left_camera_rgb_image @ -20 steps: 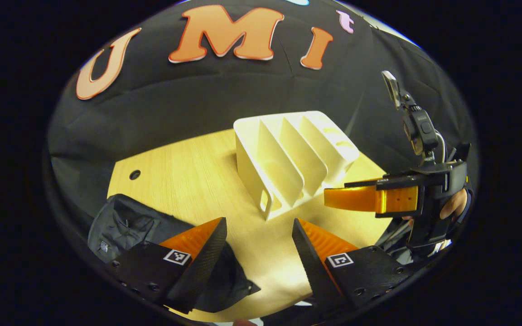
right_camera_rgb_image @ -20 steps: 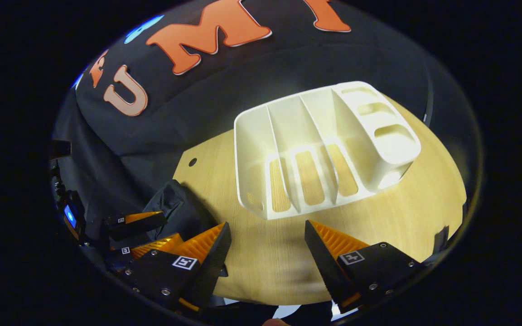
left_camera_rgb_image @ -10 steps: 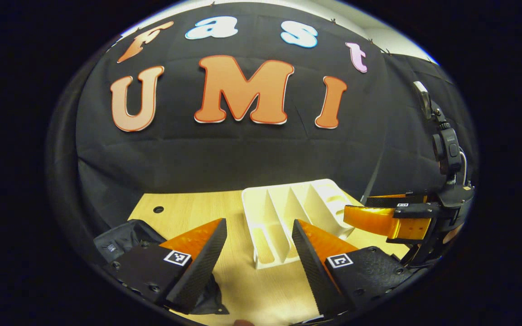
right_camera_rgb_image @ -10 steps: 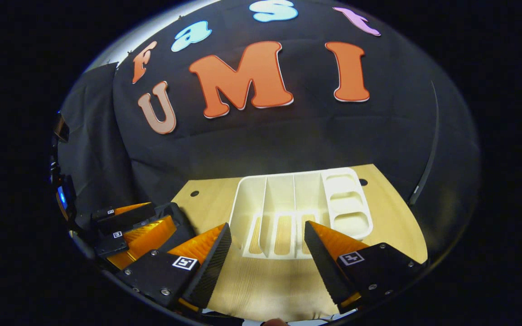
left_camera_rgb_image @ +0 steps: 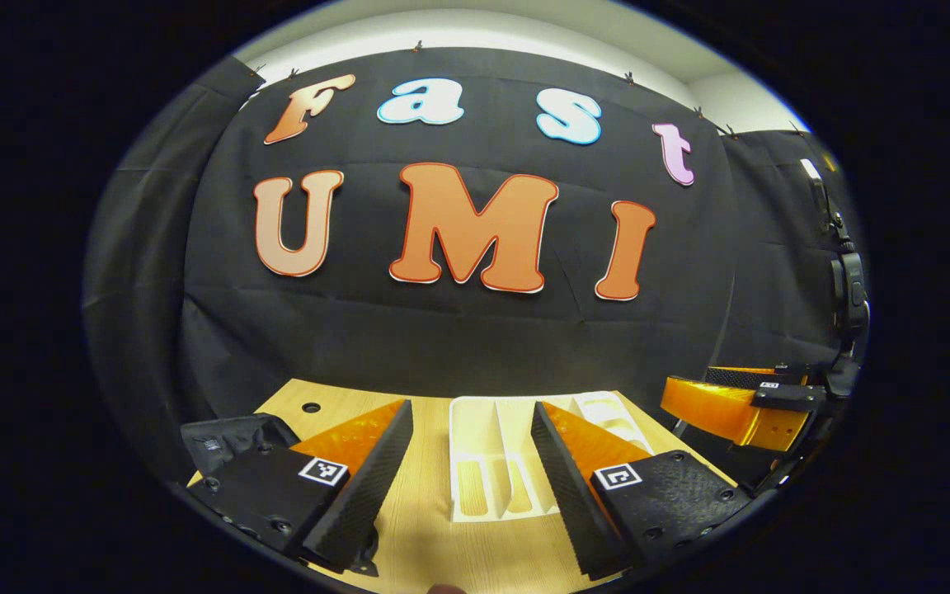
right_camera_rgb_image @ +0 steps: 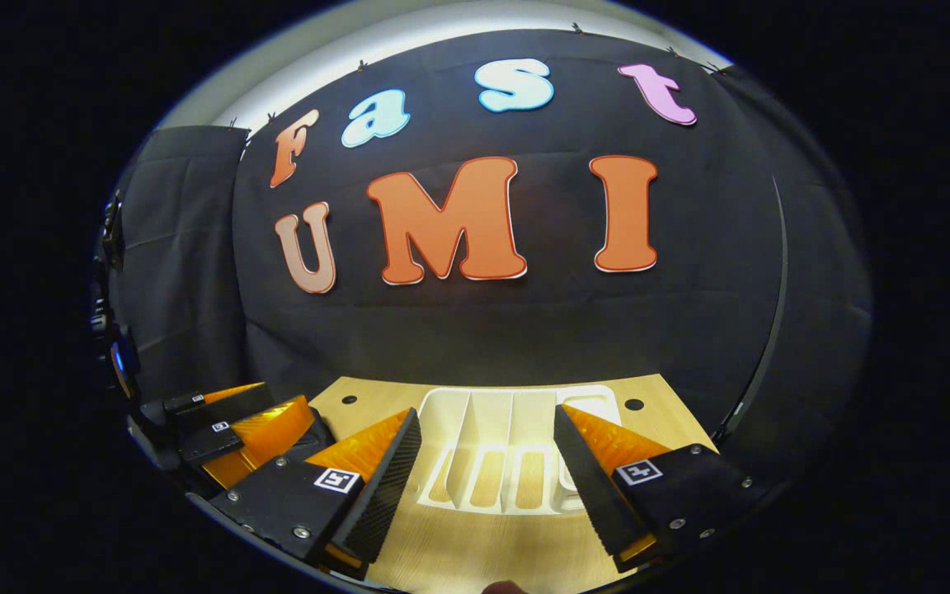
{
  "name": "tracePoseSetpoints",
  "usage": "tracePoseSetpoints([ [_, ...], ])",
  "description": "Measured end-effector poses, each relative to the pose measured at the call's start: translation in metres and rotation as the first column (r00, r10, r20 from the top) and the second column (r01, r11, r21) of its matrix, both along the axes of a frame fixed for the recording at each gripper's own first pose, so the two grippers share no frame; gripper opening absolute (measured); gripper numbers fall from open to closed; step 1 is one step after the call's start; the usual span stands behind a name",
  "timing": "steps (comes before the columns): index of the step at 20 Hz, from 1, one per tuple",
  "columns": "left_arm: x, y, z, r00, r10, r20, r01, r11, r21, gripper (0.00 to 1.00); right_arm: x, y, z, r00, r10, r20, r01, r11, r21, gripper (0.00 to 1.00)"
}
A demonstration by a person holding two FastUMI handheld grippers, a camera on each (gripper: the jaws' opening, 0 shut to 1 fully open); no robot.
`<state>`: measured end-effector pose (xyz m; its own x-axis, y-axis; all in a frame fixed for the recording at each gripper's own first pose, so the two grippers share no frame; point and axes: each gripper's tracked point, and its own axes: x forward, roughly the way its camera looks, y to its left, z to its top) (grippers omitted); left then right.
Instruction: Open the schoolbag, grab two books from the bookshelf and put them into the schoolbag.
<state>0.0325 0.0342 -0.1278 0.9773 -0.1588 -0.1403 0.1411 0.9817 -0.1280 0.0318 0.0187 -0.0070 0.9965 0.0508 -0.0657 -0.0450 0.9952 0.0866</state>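
The left gripper (left_camera_rgb_image: 472,462) hangs with its jaws spread, holding nothing, and the right gripper (right_camera_rgb_image: 487,470) likewise. Beyond both stands the white plastic slotted bookshelf (left_camera_rgb_image: 496,462) (right_camera_rgb_image: 508,445) on the pale wooden table (left_camera_rgb_image: 425,536) (right_camera_rgb_image: 475,544); its slots hold no books. The black fabric schoolbag (left_camera_rgb_image: 223,433) lies at the table's left edge in the left gripper view, just left of the bookshelf.
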Motion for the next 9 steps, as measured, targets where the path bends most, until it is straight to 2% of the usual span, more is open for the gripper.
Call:
tracePoseSetpoints([
  [6,0.006,0.004,-0.001,0.999,-0.016,0.046,0.015,0.999,0.028,0.93,0.000,-0.015,-0.011,0.998,-0.068,0.004,0.067,0.998,0.021,0.97],
  [7,0.007,0.005,-0.002,0.999,-0.023,0.042,0.022,0.999,0.024,0.89,-0.001,-0.015,-0.011,0.997,-0.072,0.004,0.072,0.997,0.027,0.97],
  [8,0.007,0.003,-0.004,0.999,-0.034,0.037,0.033,0.999,0.022,0.93,-0.001,-0.013,-0.011,0.997,-0.081,0.003,0.081,0.996,0.029,0.97],
  [9,0.008,0.003,-0.001,0.998,-0.037,0.048,0.036,0.999,0.021,0.94,0.000,-0.014,-0.009,0.996,-0.089,0.013,0.089,0.996,0.032,0.97],
])
